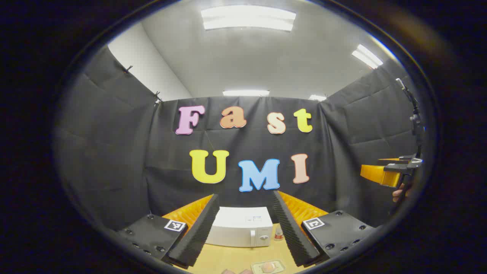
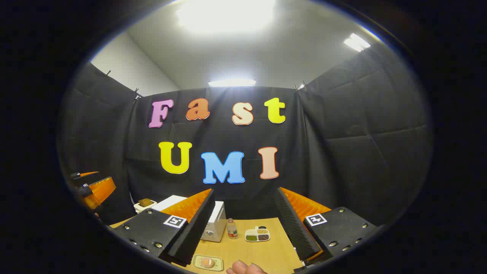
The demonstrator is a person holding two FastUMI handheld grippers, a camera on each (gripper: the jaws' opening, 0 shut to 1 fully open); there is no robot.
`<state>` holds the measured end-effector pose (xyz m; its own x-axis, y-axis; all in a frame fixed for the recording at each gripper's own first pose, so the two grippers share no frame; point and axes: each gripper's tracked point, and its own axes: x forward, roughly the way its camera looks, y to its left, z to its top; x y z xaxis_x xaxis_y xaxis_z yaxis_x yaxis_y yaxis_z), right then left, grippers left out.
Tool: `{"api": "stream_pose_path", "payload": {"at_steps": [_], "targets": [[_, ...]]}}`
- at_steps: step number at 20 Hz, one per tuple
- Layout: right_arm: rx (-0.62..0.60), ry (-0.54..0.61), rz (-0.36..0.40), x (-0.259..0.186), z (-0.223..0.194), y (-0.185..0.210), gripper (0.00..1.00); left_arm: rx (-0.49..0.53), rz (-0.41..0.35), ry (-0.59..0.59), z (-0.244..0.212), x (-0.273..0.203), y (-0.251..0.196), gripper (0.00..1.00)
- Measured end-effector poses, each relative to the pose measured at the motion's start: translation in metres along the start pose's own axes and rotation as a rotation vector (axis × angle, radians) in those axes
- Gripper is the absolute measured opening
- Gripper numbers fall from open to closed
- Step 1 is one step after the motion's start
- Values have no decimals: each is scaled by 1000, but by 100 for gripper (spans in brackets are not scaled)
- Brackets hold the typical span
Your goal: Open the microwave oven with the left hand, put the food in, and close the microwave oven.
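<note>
Microwave oven [image 1: 241, 226] is sitting low in the centre of the left gripper view, on the wooden desk [image 1: 232, 258] against the black booth wall, with its door closed and its control panel at its right end. The left tongs [image 1: 243, 232] are hanging in the air well short of it, their two fingers spread wide apart and holding nothing, so that the oven is showing in the gap between them. Food on a small pale plate [image 1: 268, 267] is lying on the desk at the bottom edge of that view, nearer than the oven, and a small bottle [image 1: 279, 234] is standing just right of the oven. In the right gripper view the right tongs [image 2: 243, 228] are likewise standing wide apart and empty above the desk, with the oven at lower left, partly hidden behind the left finger. The bottle and a divided dish [image 2: 257, 234] of grains are sitting between the fingers, and the plate of food is lying at the bottom centre beside a fingertip [image 2: 243, 268] of the person.
</note>
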<state>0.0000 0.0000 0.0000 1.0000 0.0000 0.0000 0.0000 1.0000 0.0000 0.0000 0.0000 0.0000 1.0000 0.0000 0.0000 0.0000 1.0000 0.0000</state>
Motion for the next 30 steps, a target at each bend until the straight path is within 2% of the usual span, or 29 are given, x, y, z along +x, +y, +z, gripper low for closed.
{"api": "stream_pose_path", "payload": {"at_steps": [8, 16, 23, 30], "targets": [[11, 17, 7, 7, -5, -18, 98, 20, 0, 18, -10, 11, -29, 97], [36, 23, 24, 8, -10, -52, 98, 50, 21, 17, -7, 9, -64, 97], [86, 49, 49, 18, -23, -68, 98, 79, 47, 57, -42, 14, -90, 97], [61, 82, -9, 57, -38, -45, 98, 45, -11, 114, -132, 83, -71, 96]]}}
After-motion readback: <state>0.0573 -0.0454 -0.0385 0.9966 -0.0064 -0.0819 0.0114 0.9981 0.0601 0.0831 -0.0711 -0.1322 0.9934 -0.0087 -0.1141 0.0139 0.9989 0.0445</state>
